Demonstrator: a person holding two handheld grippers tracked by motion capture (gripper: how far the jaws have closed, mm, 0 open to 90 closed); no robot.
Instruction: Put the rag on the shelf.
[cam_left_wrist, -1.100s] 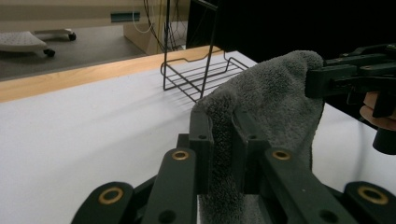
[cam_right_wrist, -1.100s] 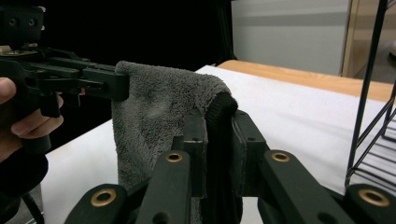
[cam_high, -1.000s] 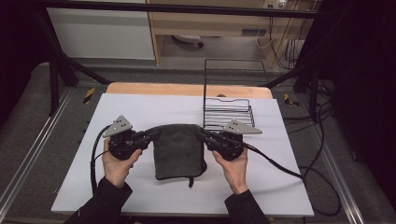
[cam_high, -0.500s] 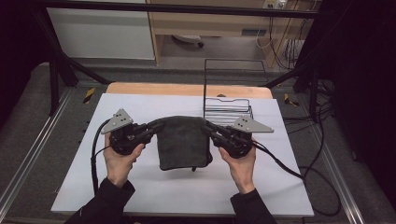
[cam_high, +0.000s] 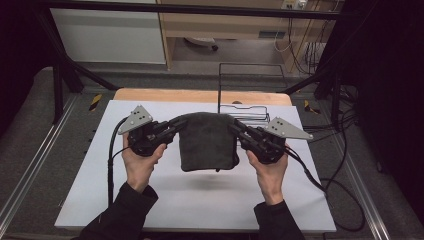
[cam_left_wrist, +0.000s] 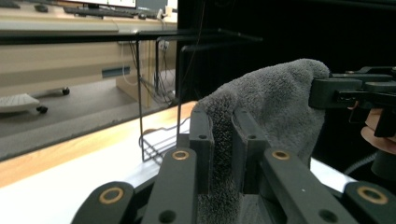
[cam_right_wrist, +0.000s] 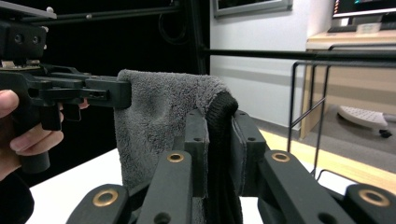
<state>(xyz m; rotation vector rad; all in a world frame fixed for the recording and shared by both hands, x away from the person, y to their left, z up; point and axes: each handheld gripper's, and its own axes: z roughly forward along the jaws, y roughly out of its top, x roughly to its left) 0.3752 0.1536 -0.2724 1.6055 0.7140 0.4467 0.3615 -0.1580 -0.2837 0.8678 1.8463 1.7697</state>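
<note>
Hanging higher than before, grey towel (cam_high: 207, 142), left gripper (cam_high: 170, 131) and right gripper (cam_high: 239, 131) jaws clamping its top corners

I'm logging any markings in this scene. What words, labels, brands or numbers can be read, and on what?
No readable text anywhere.
Grey towel: plain, no tag in sight.
Left gripper and right gripper: no markings legible.
Blue-grey label on the wooden cabinet: too small and blurred to read.
Monitor screens in the right gripper view: too blurred to read.

Towel (cam_left_wrist: 275, 107) corner hidden between left tongs (cam_left_wrist: 223, 122)
</note>
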